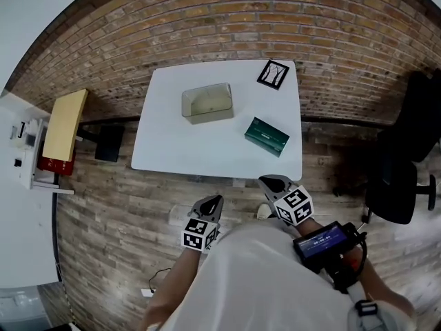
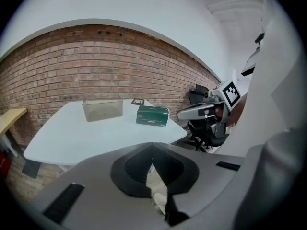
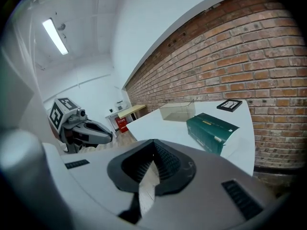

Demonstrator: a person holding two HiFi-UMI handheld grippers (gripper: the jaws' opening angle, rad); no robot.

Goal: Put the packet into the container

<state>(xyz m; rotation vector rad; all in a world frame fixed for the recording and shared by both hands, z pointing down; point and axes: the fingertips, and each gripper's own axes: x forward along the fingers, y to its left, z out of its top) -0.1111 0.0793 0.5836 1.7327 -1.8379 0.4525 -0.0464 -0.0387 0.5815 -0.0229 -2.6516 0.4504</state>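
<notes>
A dark green packet [image 1: 267,136] lies flat on the right half of the white table [image 1: 172,150]. A clear, empty container [image 1: 207,103] stands to its left, farther back. Both grippers hang close to the person's body, short of the table's near edge and apart from both objects. The left gripper [image 1: 215,200] is shut with nothing in it, and the right gripper [image 1: 270,181] also has its jaws together and empty. The left gripper view shows the packet [image 2: 152,115] right of the container [image 2: 102,109], beyond the closed gripper [image 2: 152,145]. In the right gripper view the packet [image 3: 211,131] lies nearest, ahead of the gripper [image 3: 153,142].
A black-and-white marker card [image 1: 273,74] sits at the table's far right corner. A black office chair [image 1: 406,164] stands to the right, and a yellow table [image 1: 64,124] and a black box [image 1: 109,142] to the left. The floor is brick.
</notes>
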